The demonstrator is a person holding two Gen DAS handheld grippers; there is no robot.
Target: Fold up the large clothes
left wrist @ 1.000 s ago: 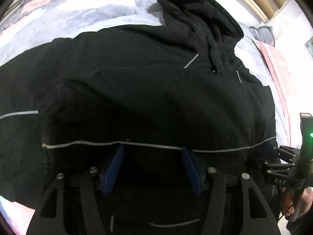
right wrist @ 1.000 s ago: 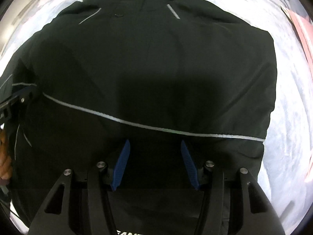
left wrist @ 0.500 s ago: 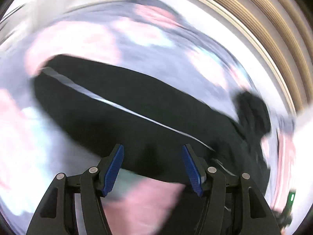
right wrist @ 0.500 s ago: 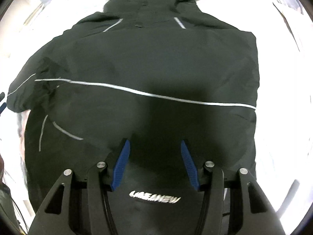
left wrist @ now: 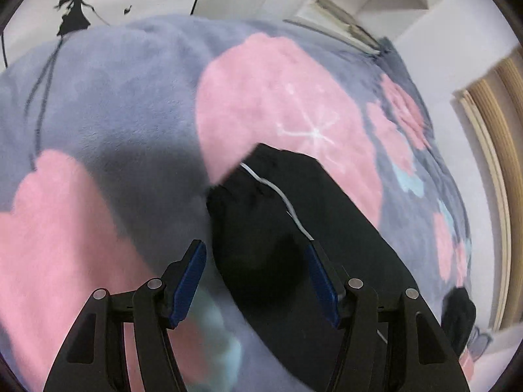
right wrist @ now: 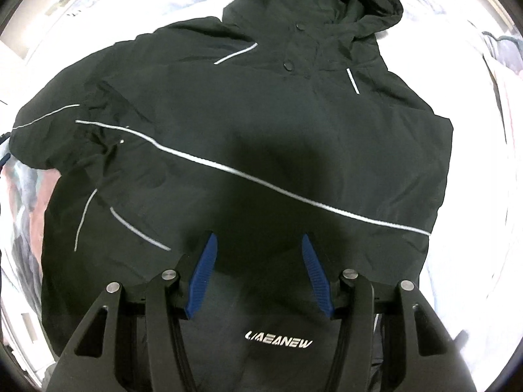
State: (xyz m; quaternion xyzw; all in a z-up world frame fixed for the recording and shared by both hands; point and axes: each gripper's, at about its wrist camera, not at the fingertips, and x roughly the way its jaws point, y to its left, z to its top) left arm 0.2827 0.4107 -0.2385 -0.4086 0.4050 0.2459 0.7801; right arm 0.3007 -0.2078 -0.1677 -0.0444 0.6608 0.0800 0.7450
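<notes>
A black hooded jacket [right wrist: 261, 137] lies spread front-up on the bed, hood away from the right claw [right wrist: 258, 271], its body filling the space ahead of and beneath that claw. The right claw points straight down over the lower front, above the printed logo [right wrist: 278, 344], jaws parted and holding nothing. If it closes here it would likely pinch only the top layer of the front panel, and a lift would balloon the jacket instead of folding it.

The fleece blanket [left wrist: 114, 104] beneath is soft and uneven, so a fold laid on it may slump or drag crooked.

Out to the side, the jacket's sleeve [left wrist: 294, 228] runs from under the left claw [left wrist: 255, 281] to a cuff [left wrist: 248, 183] just ahead of it. The left claw's blue pads [left wrist: 188, 282] stand apart astride the sleeve, not pressing it. The view is smeared, so a hasty close could miss the cuff or grab blanket pile along with it.
</notes>
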